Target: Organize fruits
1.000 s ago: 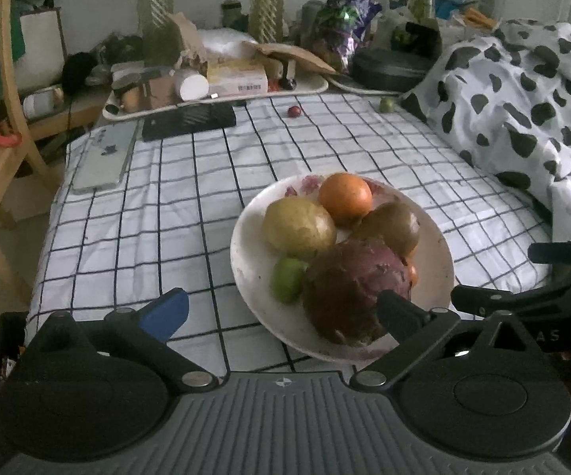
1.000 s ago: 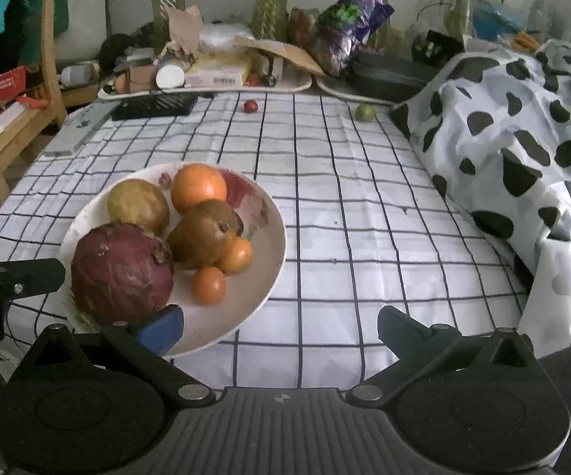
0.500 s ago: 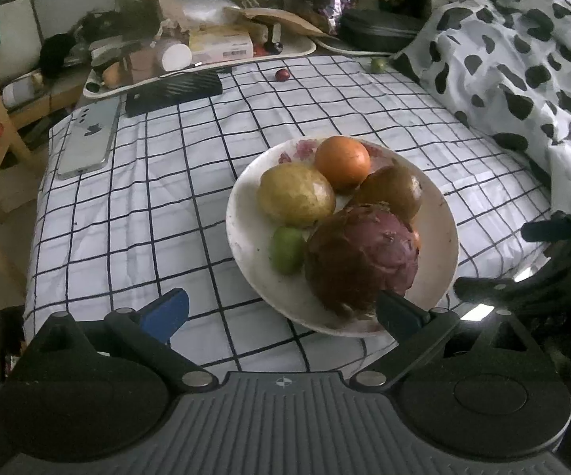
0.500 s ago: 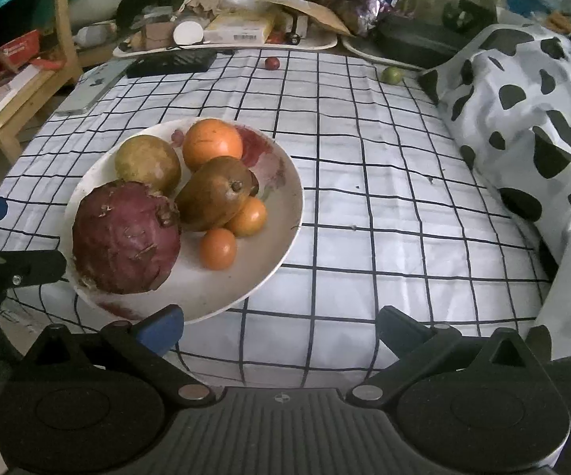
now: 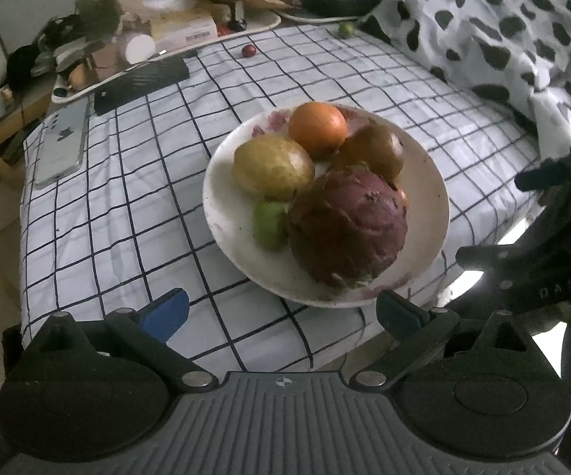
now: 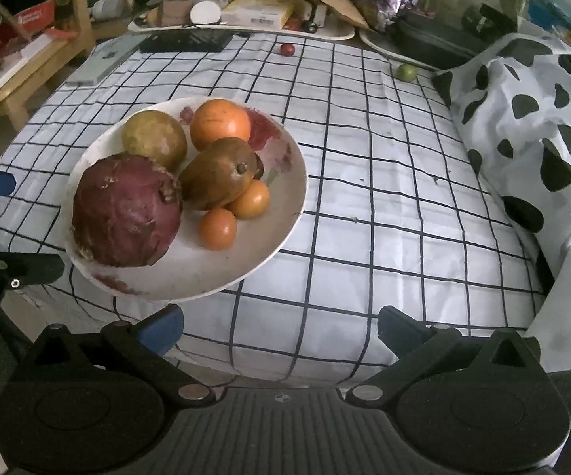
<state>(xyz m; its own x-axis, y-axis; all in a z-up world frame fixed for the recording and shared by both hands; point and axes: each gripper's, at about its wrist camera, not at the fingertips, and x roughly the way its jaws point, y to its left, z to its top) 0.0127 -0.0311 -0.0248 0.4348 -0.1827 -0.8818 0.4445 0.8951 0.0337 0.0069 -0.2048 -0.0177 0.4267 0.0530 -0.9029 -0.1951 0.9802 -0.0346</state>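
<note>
Both grippers spread wide, empty, near a full fruit plate.

Left gripper (image 5: 281, 312) and right gripper (image 6: 281, 326) sit at bottom of their frames, jaws apart, gripping nothing. Plate (image 6: 281, 182) on checked cloth (image 6: 384, 206), centre-left of right view, holds purple fruit (image 6: 127, 209), orange (image 6: 220, 124), pear (image 6: 218, 172), yellow fruit (image 6: 154, 138), two small oranges. Loose green fruit (image 6: 406, 72) and red berry (image 6: 287, 49) lie upper centre, well apart from plate.

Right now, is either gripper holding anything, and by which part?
Nothing is held. The left gripper and right gripper are both open and empty, short of the plate of fruit.
</note>
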